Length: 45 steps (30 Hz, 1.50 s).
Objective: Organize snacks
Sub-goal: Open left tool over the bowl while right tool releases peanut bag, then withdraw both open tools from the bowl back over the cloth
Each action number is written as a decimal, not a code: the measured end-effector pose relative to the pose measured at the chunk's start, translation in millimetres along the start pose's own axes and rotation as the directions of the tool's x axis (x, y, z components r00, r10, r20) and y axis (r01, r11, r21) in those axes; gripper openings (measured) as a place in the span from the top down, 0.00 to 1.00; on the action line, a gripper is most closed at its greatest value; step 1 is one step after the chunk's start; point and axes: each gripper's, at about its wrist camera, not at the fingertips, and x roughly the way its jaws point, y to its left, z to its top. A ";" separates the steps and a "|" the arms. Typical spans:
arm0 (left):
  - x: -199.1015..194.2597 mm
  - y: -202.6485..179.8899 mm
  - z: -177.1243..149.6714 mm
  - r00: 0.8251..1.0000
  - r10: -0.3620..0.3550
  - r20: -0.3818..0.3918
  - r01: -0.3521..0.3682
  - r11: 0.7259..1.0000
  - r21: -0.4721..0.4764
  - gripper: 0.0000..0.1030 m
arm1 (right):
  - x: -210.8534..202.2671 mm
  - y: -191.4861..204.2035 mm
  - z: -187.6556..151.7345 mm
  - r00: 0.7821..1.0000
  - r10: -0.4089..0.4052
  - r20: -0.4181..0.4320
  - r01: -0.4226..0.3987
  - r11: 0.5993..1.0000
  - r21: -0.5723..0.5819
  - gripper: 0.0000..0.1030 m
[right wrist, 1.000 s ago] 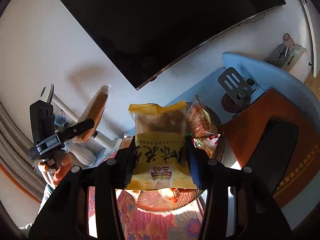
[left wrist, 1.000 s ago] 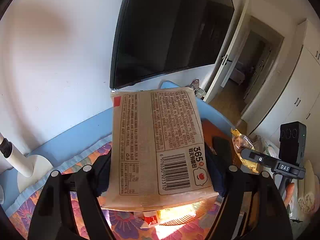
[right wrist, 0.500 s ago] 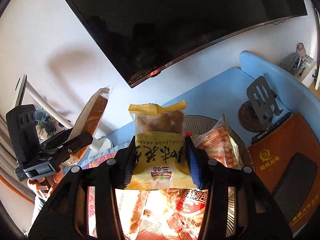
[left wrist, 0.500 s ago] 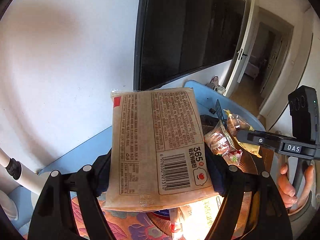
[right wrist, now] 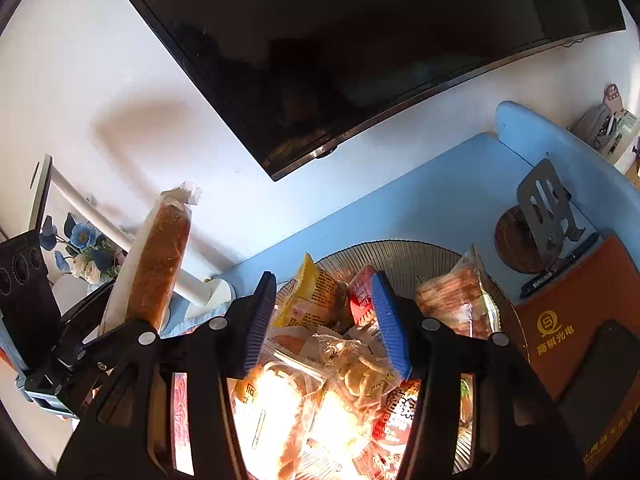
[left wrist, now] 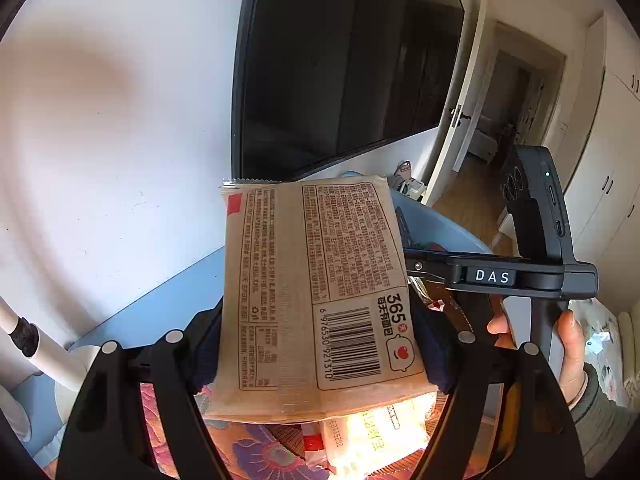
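Right wrist view: I saw my right gripper [right wrist: 326, 320] over the snack bowl [right wrist: 400, 250], jaws opening and nothing between the blue pads [right wrist: 260, 320].
Right jaws: apart and empty; the yellow packet [right wrist: 312, 296] lay in the bowl just beyond the left pad, tilted against the pile.
Left jaws: my left gripper [left wrist: 320, 344] was clamped on the bread pack [left wrist: 316, 292], pads pressing its two long sides near the lower end.
Bread pack axis: long axis ran away from me along the fingers, the sealed top edge far, the barcode end near; the pack stood up and tilted, not flat.
Bread pack from the right: in the right wrist view it [right wrist: 160, 256] showed edge-on at far left, well apart from the bowl, above the lamp base [right wrist: 208, 296].
Bowl from left jaws: to the right and below; I judged only a lit packet [left wrist: 376, 436] of the pile showed under the pack, and the pack hid the bowl itself.
Nearer hand: the right was already over the bowl; the left was further off, to its left.
Crossing: in the left wrist view the right gripper's finger [left wrist: 432, 258] reached in from the right, just beside the pack's right edge; I could not tell whether they touched.
Next move, my judgement: the left had to travel right and down with the pack, and the right had to clear first.
Risk: the bowl was heaped, so a long pack laid across it could slide off.
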 end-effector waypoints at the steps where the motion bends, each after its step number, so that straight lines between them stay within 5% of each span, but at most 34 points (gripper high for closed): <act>1: 0.8 -2.0 0.5 1.000 -0.007 -0.001 0.007 1.000 0.008 0.26 | -9.6 -4.5 -2.5 1.000 -0.002 0.013 0.002 1.000 0.014 0.50; 6: 5.4 -28.5 -1.0 1.000 -0.006 -0.029 0.008 0.998 0.067 0.25 | -58.7 -27.4 -17.2 0.996 -0.064 0.068 0.060 0.996 0.067 0.40; 14: 47.4 -68.6 -2.9 0.989 0.078 -0.123 -0.063 0.990 0.125 0.25 | -104.3 -42.9 -36.8 0.992 -0.099 0.077 0.092 0.992 0.083 0.38; 17: 52.7 -74.5 0.2 0.977 0.189 -0.095 -0.173 0.973 0.151 0.07 | -117.0 -42.4 -44.0 0.990 -0.113 0.085 0.107 0.992 0.071 0.37; 19: 48.4 -72.9 0.4 0.978 0.182 -0.104 -0.168 0.977 0.131 0.07 | -124.6 -43.2 -49.1 0.991 -0.107 0.085 0.101 0.992 0.071 0.37; 33: -51.6 -37.5 -44.9 0.981 0.187 -0.054 -0.189 0.982 -0.023 0.07 | -137.5 -32.9 -89.4 0.997 -0.055 0.054 0.050 0.994 0.094 0.33; 45: -156.2 -31.9 -104.7 0.962 0.269 0.055 -0.260 0.957 -0.132 0.06 | -102.5 59.2 -130.0 0.999 -0.019 -0.033 0.016 0.997 -0.069 0.29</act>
